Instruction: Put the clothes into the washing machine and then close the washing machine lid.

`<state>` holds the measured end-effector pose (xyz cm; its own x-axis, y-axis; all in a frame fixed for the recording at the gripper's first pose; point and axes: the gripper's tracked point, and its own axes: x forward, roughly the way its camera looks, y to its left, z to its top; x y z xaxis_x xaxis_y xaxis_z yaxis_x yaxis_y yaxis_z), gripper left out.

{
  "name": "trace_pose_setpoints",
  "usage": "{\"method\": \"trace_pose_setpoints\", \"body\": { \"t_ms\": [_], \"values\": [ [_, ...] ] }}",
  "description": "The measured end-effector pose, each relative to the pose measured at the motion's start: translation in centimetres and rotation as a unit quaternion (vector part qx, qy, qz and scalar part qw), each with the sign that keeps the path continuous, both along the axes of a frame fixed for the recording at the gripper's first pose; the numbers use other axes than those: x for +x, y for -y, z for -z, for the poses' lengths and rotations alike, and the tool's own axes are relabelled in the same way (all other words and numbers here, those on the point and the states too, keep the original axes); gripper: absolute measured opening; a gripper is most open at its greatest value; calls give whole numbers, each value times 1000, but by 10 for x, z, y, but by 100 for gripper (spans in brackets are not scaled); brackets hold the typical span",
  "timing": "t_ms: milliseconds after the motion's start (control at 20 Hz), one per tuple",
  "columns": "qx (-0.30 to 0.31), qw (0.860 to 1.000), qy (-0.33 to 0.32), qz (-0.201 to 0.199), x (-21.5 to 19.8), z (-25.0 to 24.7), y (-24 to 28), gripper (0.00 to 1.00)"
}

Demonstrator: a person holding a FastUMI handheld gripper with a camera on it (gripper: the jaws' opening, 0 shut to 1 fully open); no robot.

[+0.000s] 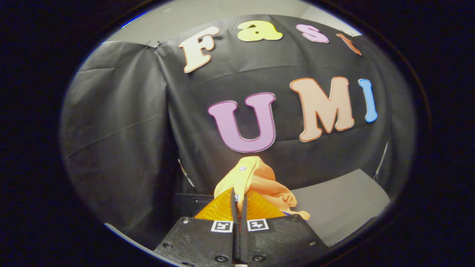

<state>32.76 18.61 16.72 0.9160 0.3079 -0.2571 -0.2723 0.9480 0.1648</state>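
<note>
Black cloth wall behind, gripper [239,196] clamped on orange garment [259,181], grey surface [341,207] beyond

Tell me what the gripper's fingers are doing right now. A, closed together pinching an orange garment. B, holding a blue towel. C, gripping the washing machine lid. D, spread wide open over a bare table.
A: the gripper has its two fingers drawn nearly together, with the orange garment pinched between them and bunching up just ahead of the tips, in front of the black cloth wall.
</note>
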Motion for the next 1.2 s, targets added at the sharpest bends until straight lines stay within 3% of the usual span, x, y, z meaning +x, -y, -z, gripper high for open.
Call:
{"method": "trace_pose_setpoints", "body": {
  "t_ms": [550,750,1200],
  "values": [
    [-4,996,-60,-69,18,114,-109,0],
    [-32,993,-85,-77,24,163,-123,0],
    [-19,987,-132,-87,28,265,-146,0]
  ]
}}
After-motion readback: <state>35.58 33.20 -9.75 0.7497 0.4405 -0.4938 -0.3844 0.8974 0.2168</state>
